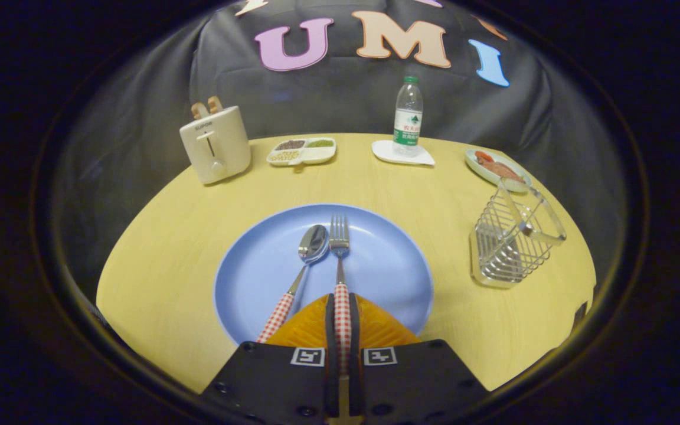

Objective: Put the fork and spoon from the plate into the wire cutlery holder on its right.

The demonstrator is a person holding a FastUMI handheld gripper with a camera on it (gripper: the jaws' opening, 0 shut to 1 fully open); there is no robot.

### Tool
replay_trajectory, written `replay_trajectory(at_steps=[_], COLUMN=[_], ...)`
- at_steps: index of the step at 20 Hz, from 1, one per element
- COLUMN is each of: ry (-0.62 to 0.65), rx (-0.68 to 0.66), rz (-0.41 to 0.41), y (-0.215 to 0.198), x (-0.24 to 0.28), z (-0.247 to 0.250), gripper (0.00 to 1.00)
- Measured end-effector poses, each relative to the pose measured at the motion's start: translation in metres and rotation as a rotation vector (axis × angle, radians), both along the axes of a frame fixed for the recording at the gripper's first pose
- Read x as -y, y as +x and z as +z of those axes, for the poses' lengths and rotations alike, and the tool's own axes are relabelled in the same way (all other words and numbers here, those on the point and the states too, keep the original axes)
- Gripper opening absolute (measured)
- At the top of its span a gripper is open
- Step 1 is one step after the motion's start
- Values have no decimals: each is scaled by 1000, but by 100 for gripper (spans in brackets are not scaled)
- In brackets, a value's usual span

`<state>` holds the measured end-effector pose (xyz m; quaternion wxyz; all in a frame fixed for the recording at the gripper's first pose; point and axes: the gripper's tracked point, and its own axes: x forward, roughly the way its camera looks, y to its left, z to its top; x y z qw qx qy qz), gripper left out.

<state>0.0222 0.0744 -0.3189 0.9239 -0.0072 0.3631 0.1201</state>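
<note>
A fork (340, 260) lies on a round blue plate (387, 265), its prongs pointing away toward the far side of the table and its red-and-white checked handle running back toward the camera. The gripper (342, 313) has its two fingers drawn in close together on either side of that handle, which sits squeezed in the narrow gap between them, both fingers pressing against it. A spoon (301, 265) lies just beside the fork on its left, also on the plate. Its bowl rests near the fork's prongs, and its matching checked handle angles away to the left, outside the fingers.

The plate sits on a pale yellow wooden table (163, 254). To the right of the plate, apart from it, stands a wire cutlery holder (514, 239) with a clear rim, tilted-looking in the curved view, and nothing can be seen inside it.

Along the far edge of the table, beyond the plate, stand several other things. At the far left is a cream toaster (216, 143) with two slices poking out of the top. Next to it is a divided white dish (301, 151) of small foods. A plastic water bottle (408, 118) with a green cap stands upright on a white coaster (402, 154). At the far right, just behind the wire holder, is a small pale dish (496, 168) holding reddish food.
</note>
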Motion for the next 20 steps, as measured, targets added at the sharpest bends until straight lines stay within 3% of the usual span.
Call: replay_trajectory(at_steps=[10,16,20], ry=[-26,-75,-141], rx=[11,34,-34], rz=[-47,-168,-157], y=[17,45,45], x=[60,144,186], z=[69,124,133], gripper=[10,9,9])
